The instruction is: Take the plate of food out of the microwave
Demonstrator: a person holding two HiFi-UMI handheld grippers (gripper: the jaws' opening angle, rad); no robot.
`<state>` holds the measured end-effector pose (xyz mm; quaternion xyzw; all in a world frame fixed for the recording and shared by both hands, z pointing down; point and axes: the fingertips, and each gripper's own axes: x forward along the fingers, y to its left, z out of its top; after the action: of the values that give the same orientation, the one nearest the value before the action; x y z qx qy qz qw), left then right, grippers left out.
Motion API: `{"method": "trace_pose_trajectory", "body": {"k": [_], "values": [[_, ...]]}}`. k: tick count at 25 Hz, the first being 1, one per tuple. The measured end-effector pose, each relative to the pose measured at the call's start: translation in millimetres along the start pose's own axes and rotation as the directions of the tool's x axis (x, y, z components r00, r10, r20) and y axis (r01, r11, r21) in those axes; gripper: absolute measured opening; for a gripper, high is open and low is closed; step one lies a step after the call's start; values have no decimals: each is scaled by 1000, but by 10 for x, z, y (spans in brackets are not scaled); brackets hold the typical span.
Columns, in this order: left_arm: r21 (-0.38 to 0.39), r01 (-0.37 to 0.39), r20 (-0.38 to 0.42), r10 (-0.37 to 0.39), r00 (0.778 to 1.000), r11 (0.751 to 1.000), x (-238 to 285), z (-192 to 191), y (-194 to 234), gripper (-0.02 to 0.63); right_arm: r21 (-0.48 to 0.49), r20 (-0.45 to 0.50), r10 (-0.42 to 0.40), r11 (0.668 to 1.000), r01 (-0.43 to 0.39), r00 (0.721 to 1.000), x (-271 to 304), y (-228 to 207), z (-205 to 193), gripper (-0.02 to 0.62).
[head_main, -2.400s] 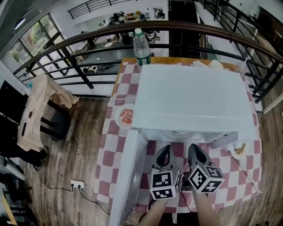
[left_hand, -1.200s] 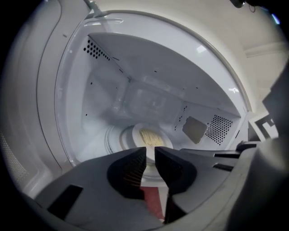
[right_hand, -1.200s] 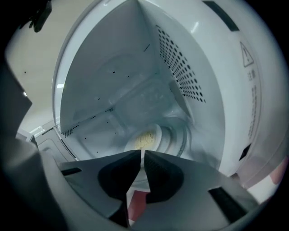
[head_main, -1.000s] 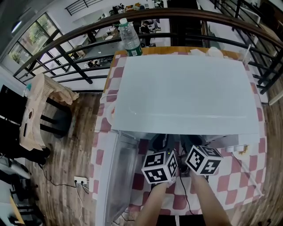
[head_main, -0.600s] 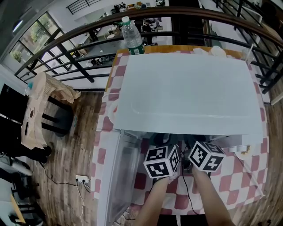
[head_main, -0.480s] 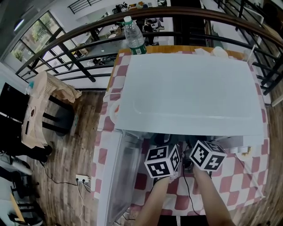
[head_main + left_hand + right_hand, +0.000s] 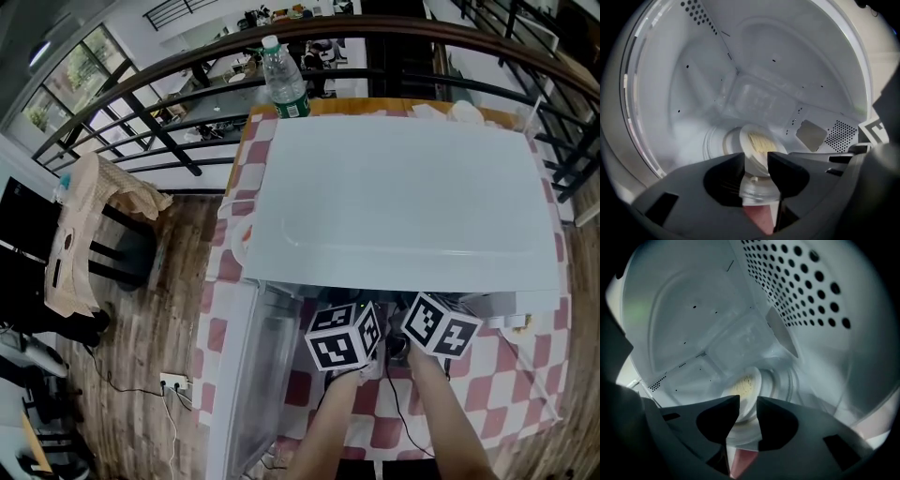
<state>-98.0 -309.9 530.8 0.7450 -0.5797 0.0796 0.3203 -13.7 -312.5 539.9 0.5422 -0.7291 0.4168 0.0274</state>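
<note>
A white plate (image 7: 759, 143) of yellowish food sits on the glass turntable (image 7: 757, 191) inside the white microwave (image 7: 403, 197). The left gripper (image 7: 757, 161) is inside the cavity and open, and the plate's near rim shows in the gap between its jaw tips. The right gripper (image 7: 748, 404) is also open, with the plate (image 7: 743, 387) just beyond and between its tips. In the head view only the left marker cube (image 7: 342, 337) and the right marker cube (image 7: 441, 325) show at the oven's mouth. The jaws are hidden under the microwave's top.
The microwave door (image 7: 258, 375) hangs open to the left. A water bottle (image 7: 284, 80) stands behind the oven on the red-checked table (image 7: 511, 375). Part of another plate (image 7: 236, 242) shows left of the microwave. A railing runs behind, and the cavity walls are close on both sides.
Both grippers have moved forward into the microwave's mouth. Their jaws, visible in front of the oven earlier, are now hidden beneath its top, and the cubes sit closer to the opening.
</note>
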Motion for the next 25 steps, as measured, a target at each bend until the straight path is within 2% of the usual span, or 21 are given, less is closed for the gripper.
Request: {"method": "trace_pose_trajectory", "body": {"k": [3, 4, 7, 9, 14, 22, 25], "values": [[-33, 24, -12, -25, 1000, 999, 45, -51, -25, 152, 9, -10, 5, 1000, -5, 1000, 21, 23, -15, 129], [-38, 27, -9, -27, 1000, 999, 46, -56, -32, 152, 11, -11, 5, 1000, -5, 1000, 19, 27, -13, 81], [-33, 21, -3, -21, 1000, 999, 37, -50, -41, 152, 15, -2, 3, 1000, -3, 1000, 4, 25, 3, 75], [-30, 8, 0, -8, 1000, 1000, 24, -54, -34, 120, 22, 10, -1, 1000, 0, 1000, -12, 13, 5, 44], [-14, 2, -5, -2, 1000, 1000, -40, -102, -52, 118, 12, 18, 11, 1000, -12, 1000, -75, 12, -42, 41], [-34, 5, -8, -6, 1000, 999, -191, -181, -76, 109, 7, 14, -3, 1000, 3, 1000, -203, 17, -124, 41], [-34, 7, -7, -8, 1000, 999, -249, -203, -89, 107, 32, 6, -3, 999, 3, 1000, -253, 28, -187, 43]]}}
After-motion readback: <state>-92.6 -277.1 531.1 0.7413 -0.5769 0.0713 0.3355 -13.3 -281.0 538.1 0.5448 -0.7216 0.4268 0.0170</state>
